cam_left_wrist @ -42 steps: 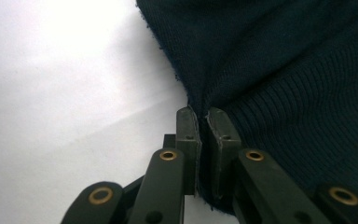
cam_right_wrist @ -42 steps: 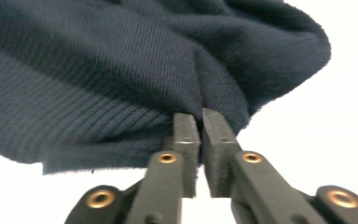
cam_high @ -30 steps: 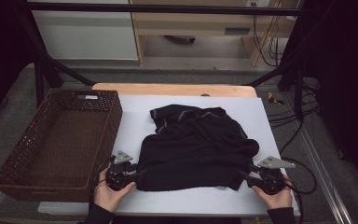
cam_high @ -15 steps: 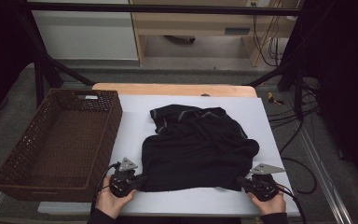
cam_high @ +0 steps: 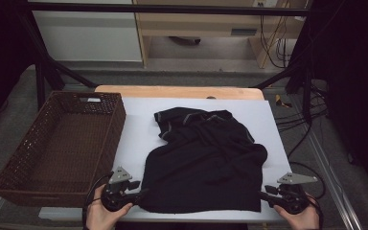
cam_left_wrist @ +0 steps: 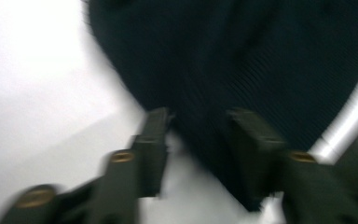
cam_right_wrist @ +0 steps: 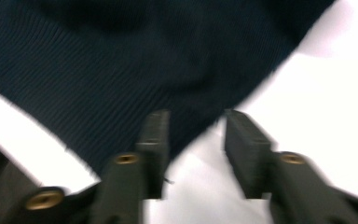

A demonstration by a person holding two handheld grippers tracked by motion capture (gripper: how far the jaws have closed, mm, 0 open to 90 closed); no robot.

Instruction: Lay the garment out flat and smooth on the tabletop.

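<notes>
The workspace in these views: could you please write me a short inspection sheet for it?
Surface: white table top, wooden strip at its far edge.
Job's things: black garment lies crumpled in the middle; empty wicker basket at the left.
Clutter: nothing seen.
Grippers: left gripper at the garment's near left corner, its jaws apart with cloth between them, having just been opening; right gripper at the near right corner, jaws apart, also just opening, the cloth's corner lying just ahead of them.
Cables: a cable loop behind the right gripper; more cables hang off the table's right.
Surroundings: pale cabinets behind, dark metal frame.
</notes>
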